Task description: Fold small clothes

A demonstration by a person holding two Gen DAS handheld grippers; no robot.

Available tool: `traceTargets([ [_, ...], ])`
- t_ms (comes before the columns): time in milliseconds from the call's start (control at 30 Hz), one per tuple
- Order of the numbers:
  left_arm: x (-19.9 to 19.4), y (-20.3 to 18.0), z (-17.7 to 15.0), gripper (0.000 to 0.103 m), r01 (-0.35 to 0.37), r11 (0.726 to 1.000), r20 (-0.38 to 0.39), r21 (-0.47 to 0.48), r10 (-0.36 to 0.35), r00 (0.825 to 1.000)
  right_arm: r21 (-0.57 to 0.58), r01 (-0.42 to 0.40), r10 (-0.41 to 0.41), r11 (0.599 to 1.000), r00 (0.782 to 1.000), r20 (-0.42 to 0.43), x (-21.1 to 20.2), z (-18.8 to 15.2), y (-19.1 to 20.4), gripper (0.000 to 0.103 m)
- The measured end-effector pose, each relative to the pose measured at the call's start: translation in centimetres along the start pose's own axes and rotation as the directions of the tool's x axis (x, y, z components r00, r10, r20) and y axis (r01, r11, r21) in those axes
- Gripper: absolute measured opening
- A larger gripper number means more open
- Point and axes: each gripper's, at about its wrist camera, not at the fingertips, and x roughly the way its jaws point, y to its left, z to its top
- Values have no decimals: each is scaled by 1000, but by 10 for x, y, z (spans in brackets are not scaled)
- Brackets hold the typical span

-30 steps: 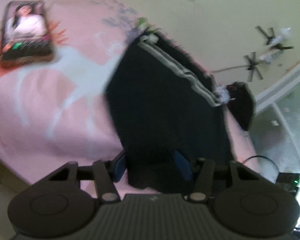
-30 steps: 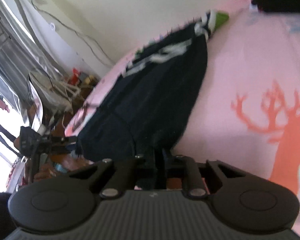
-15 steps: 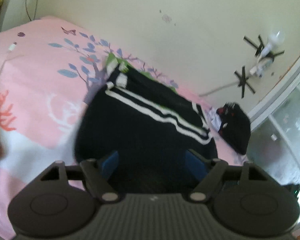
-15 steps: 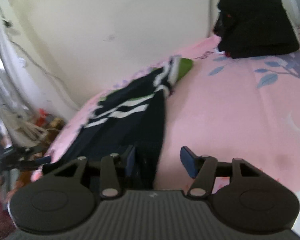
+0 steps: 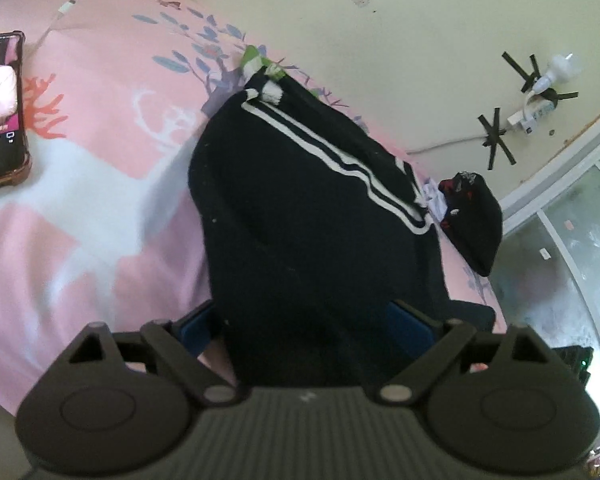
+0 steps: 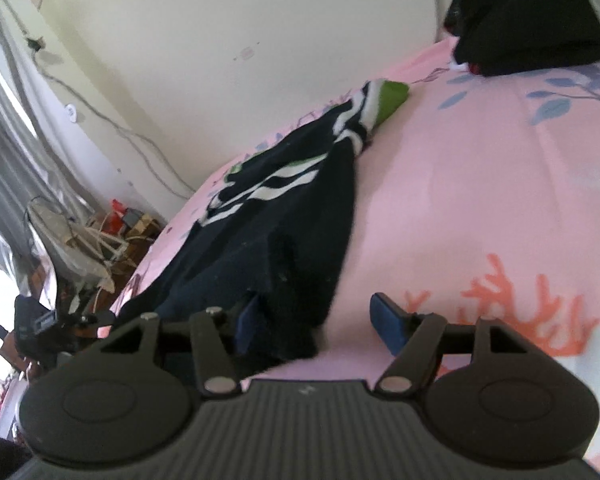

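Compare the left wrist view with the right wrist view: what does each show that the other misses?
Left only: a phone on the pink bedsheet and wall chargers taped with black crosses. Right only: a fan and clutter on the floor beside the bed. Both: the dark striped garment lying flat, a black bundle by the wall, and each tool, left and right, open around the garment's near edge.

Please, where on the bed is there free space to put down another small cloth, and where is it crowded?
Free: the pink sheet between the phone and the dark striped garment, and in the right wrist view the wide pink area right of that garment, below the black bundle. Crowded: the strip along the wall, where garment and bundle lie close together.
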Motion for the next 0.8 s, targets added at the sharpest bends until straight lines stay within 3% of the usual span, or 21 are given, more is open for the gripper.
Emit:
traceTargets([
  [67, -6, 3, -1, 95, 45, 999, 4, -17, -45, 999, -15, -14, 14, 1000, 1000, -11, 1, 1, 2, 61],
  [100, -9, 3, -1, 93, 65, 998, 7, -19, -65, 998, -20, -23, 23, 1000, 1000, -15, 2, 1, 2, 39],
  [133, -14, 2, -1, 81, 85, 996, 12, -14, -85, 996, -26, -33, 33, 999, 999, -18, 2, 2, 3, 18],
  [167, -18, 1, -2, 49, 101, 995, 19, -3, -100, 995, -33, -39, 38, 999, 999, -25, 1, 2, 4, 9],
  [233, -31, -1, 1, 12, 126, 992, 24, 1, -126, 992, -40, -49, 48, 998, 999, -19, -6, 3, 6, 7],
  [400, -65, -6, 8, 12, 111, 994, 55, 3, -111, 992, -81, -190, 184, 978, 980, -77, -36, -4, 20, 7],
  [533, -76, 2, 20, 11, 130, 991, 91, -43, -126, 988, -131, -256, 239, 958, 962, -131, -41, -9, 34, 7],
  [667, -68, 6, 50, 11, 169, 983, 131, -77, -158, 979, -55, -277, 276, 959, 961, -37, -31, 18, 25, 7],
  [800, -30, -9, 110, 10, 174, 983, 151, -57, -164, 975, 71, -229, 224, 971, 972, 75, 9, 73, 2, 7],
])
